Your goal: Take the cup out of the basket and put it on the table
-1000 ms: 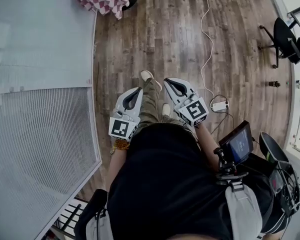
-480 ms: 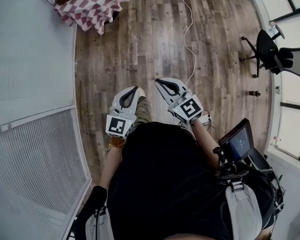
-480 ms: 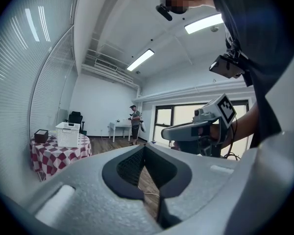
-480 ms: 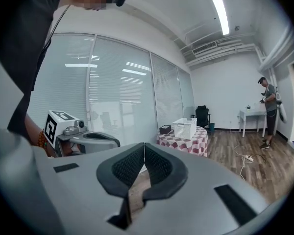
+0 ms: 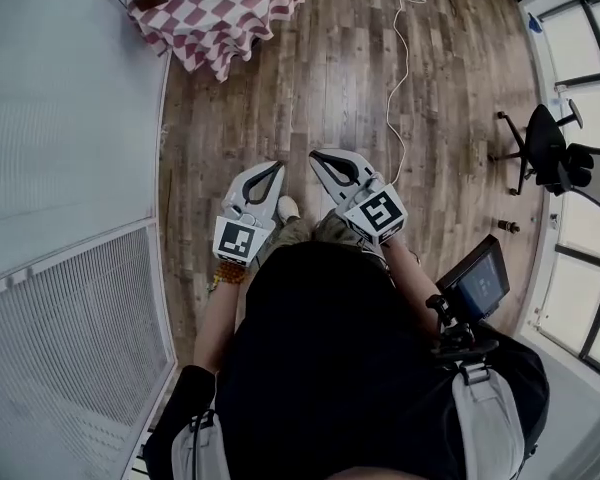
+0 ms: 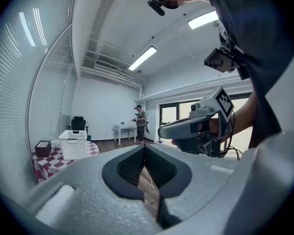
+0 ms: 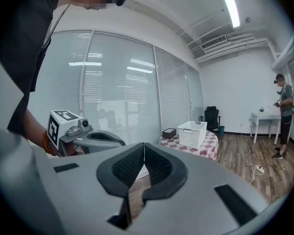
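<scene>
1. And we're closing in! The round table under its red-and-white checked cloth has swung nearer over the last second and now fills more of the top of the head view, with brown wooden floor planks between it and the tools.
2. That reads as the walk-up only: nothing of the task is started, and the table lies well ahead of both tools.
3. The white plastic lattice basket stands on that table, ahead and left of the left tool's tips and ahead and right of the right tool's. The cup can't be seen from here; presumably it sits inside.
4. Left gripper: jaws pressed together, empty. Right gripper: the same, pads meeting on nothing.
5. Both are carried side by side in front of the waist, noses forward and nearly level, marker cubes back toward the body.
</scene>
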The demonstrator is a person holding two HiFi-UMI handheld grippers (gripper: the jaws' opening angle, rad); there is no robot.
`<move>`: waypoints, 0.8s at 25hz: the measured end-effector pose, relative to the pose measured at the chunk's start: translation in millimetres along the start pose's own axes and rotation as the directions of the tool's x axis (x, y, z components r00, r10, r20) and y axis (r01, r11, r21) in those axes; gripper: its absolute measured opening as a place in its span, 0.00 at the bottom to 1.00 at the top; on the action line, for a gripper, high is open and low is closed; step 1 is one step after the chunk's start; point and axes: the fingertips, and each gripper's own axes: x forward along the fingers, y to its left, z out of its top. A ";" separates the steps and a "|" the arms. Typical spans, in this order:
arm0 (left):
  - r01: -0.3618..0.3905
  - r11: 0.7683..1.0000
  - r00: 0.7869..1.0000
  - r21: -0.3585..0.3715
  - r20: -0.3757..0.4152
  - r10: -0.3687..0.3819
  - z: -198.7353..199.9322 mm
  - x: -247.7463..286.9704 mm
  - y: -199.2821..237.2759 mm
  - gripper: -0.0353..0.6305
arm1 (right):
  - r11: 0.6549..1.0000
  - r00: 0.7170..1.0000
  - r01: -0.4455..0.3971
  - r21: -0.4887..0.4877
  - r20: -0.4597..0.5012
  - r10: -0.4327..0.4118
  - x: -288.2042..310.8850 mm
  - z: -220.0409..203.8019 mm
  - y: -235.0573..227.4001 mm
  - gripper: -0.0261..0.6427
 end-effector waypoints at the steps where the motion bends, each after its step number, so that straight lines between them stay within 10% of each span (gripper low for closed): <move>1: -0.003 1.000 1.000 0.004 -0.003 0.003 1.1 2.4 6.7 0.06 | 1.000 1.000 -0.006 0.001 0.001 0.006 5.9 1.7 -4.0 0.06; 20: -0.186 0.981 0.981 -0.056 -0.064 0.183 30.6 175.6 176.2 0.06 | 0.988 0.989 -0.146 0.051 0.032 0.144 157.2 44.0 -213.4 0.06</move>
